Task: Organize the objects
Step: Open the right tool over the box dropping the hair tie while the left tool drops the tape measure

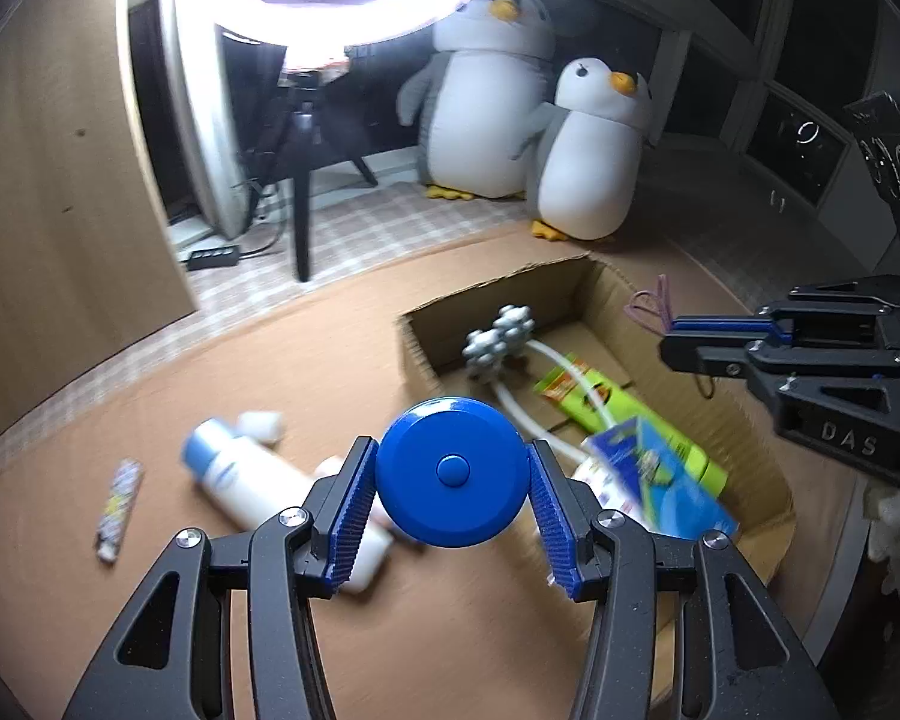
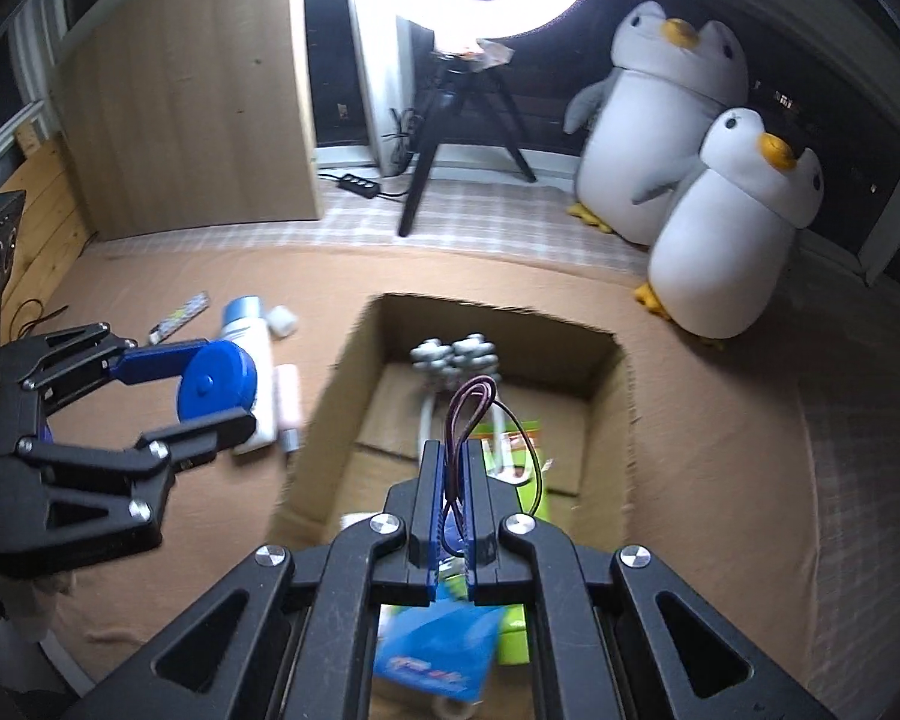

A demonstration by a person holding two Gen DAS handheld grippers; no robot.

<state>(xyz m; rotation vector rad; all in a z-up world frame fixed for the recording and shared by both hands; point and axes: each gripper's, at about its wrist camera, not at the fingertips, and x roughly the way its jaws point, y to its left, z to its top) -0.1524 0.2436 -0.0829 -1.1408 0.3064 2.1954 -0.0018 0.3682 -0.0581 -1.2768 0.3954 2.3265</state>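
left gripper (image 1: 453, 474) clamps a blue disc (image 1: 450, 471) between its pads; right gripper (image 2: 453, 480), closed, pinches a wire loop (image 2: 471, 408) over the box (image 2: 606, 432).

1. Surface: a brown cloth-covered surface (image 2: 720, 420); whether it is a bed or a desk cannot be told.
2. Cardboard box (image 2: 624, 414), open at the top, standing near the middle.
3. White bottle (image 1: 252, 474) with a blue end, lying on its side beside the box.
4. Small patterned tube (image 1: 117, 507), lying apart from the bottle.
5. Small white cap (image 2: 283, 320), just beside the bottle's blue end.
6. Pale pink tube (image 2: 288, 396), between bottle and box.
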